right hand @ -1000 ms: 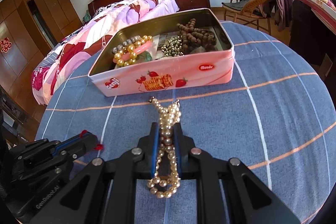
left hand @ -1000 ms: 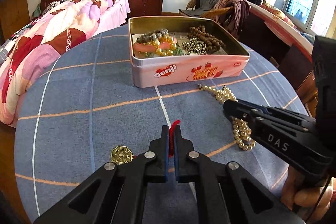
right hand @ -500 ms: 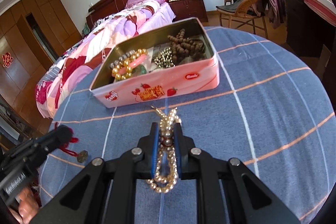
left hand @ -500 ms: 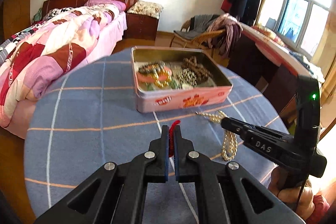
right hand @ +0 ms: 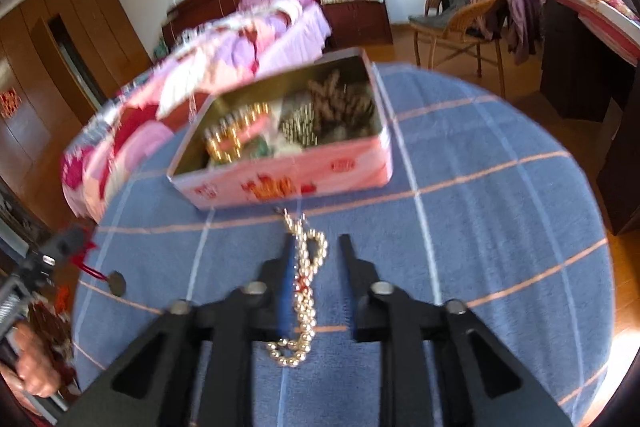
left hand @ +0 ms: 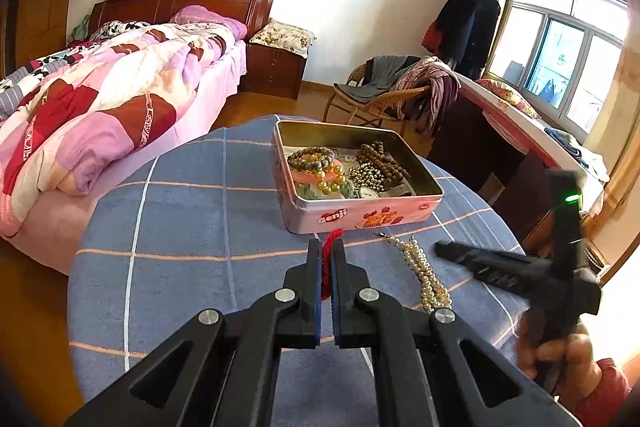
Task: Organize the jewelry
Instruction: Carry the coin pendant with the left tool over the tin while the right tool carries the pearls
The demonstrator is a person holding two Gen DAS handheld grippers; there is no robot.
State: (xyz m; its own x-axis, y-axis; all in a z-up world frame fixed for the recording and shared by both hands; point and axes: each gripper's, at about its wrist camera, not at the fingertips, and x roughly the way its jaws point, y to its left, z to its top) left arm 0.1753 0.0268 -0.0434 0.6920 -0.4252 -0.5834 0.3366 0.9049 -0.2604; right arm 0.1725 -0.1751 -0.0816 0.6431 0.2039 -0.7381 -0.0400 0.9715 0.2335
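A pink tin box [left hand: 360,217] [right hand: 288,183] holding several bead bracelets stands on the round table with the blue checked cloth [left hand: 192,227]. My left gripper [left hand: 326,247] is shut on a red cord [left hand: 329,261], raised above the table; in the right wrist view the cord's brass coin pendant [right hand: 116,283] hangs below it. A pearl necklace [left hand: 424,277] [right hand: 304,291] lies on the cloth in front of the box. My right gripper [right hand: 316,243] is open, its fingers either side of the necklace.
A bed with a pink quilt [left hand: 100,107] lies left of the table. A wicker chair with clothes [left hand: 396,91] and a desk [left hand: 500,131] stand behind and to the right. The table edge curves close on the right.
My left gripper has lifted the cord and coin off the cloth. My right gripper has opened and let go of the pearl necklace, which now lies on the table.
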